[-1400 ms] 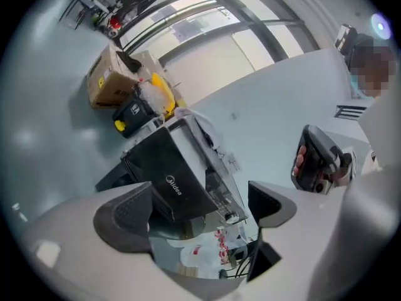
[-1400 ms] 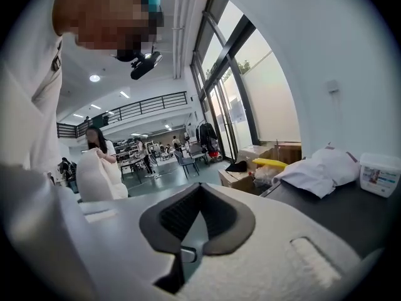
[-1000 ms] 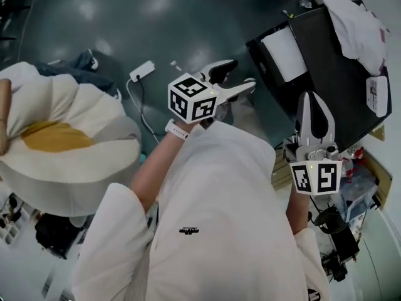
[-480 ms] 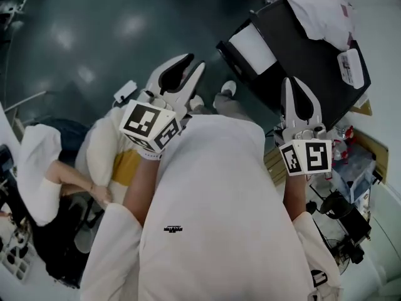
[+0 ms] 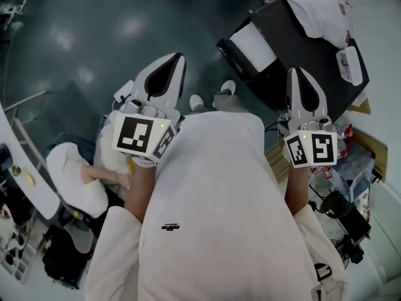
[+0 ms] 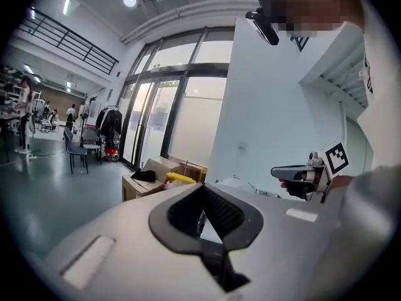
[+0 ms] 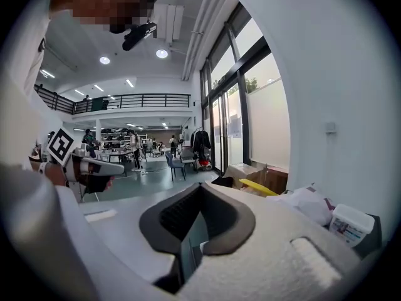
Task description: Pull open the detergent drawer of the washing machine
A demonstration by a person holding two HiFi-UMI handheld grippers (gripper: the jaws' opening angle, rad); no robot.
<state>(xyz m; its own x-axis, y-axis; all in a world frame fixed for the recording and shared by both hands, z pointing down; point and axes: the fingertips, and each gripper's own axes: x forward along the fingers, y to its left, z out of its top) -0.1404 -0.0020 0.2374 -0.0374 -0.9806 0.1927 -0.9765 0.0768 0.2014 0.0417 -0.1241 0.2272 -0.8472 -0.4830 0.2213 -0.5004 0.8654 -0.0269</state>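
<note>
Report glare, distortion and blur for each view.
Head view: pale light patches glare off the dark floor. Left gripper view: fisheye bending, black corners, washed-out windows. Right gripper view: same fisheye bending; ceiling lights flare white.

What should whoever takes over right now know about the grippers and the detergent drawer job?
Left gripper: shut, jaws just closed, nothing between them, held up before the chest.
Right gripper: shut, empty, level beside it.
Black machine, probably the washer: ahead to the right, white cloth on top; neither gripper touches it.
Done: nothing visible; the drawer cannot be made out.
Left: reach the machine, find the drawer, grip it, pull it open.
</note>
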